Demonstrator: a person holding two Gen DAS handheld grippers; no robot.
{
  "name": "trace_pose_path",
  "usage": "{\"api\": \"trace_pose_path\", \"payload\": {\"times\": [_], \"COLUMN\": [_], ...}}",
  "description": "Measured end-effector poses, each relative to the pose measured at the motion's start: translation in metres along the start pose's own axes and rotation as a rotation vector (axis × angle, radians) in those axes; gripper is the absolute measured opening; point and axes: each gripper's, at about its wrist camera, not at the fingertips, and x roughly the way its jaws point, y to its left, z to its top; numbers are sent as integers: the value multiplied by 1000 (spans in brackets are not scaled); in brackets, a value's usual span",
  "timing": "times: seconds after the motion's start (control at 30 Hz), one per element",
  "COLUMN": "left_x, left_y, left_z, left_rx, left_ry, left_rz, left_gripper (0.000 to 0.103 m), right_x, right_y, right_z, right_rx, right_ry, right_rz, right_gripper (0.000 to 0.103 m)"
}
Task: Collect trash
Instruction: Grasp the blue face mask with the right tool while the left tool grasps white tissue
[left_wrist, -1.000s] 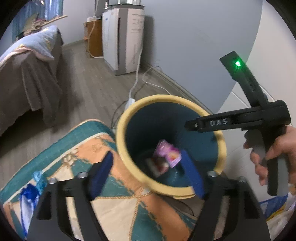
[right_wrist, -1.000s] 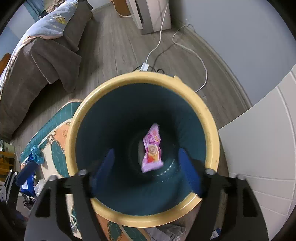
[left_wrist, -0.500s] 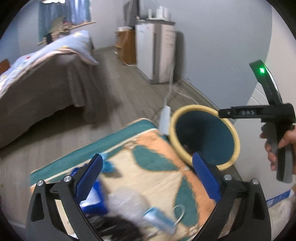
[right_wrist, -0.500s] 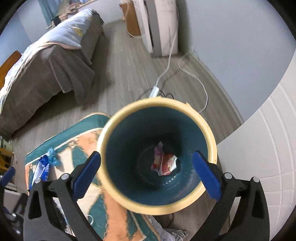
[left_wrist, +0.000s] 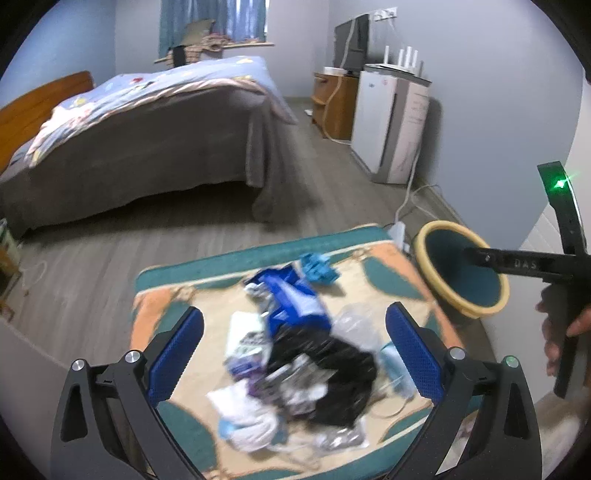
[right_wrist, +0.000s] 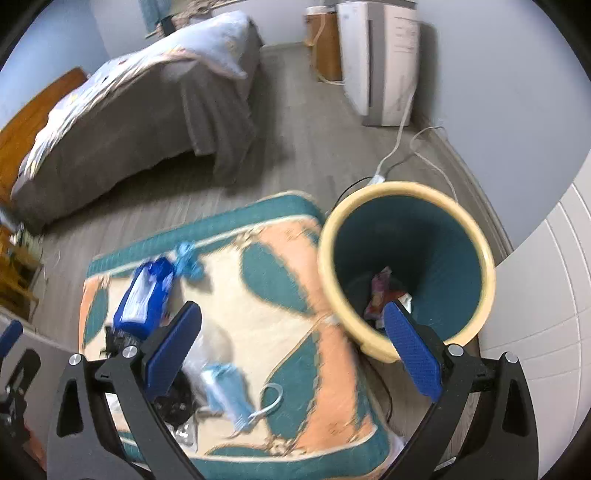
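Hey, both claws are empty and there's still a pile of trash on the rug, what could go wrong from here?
1. The pile is tangled: black plastic overlaps wrappers and a face mask with a loose loop, so a grab may drag neighbours along or snag.
2. The bin stands right at the rug edge; a swinging claw could knock its rim.
3. A white cable runs just behind the bin, where a claw might catch it.

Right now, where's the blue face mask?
Right wrist view, low centre: the face mask lies on the rug, beside the black bag, left of the bin.
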Motion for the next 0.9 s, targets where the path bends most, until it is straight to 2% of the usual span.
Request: {"api": "trace_pose_path", "payload": {"times": [0.17,0.23,0.33,0.5,0.6,0.7,0.83,0.9], "left_x": [11,23,37,63,71,79,89,96], "left_y": [30,37,46,55,63,64,57,53], "left_z": [-29,-45,-64,-80,-87,-91,-96,-99], "left_rx": [-87,-121,-144,-113,-145,-146,-114,-103], "left_ry": [29,69,125,256,301,340,386,416], "left_rz": [51,85,82,118,100,91,77,56], "left_gripper": [98,98,98,98,98,96,90,73], "right_x": [17,26,36,55,65,70,81,87], "right_y": [25,34,45,55,56,59,68,73], "right_z": [-25,-33,-43,-60,-66,-70,-77,-80], "right_rx": [-64,-88,-104,-96,-99,-104,-137,-160], "right_ry": [56,78,105,176,224,245,301,325], "right_rz": [-51,-72,-78,-56,-51,-29,6,7], "right_gripper": [97,97,97,97,96,89,68,60]}}
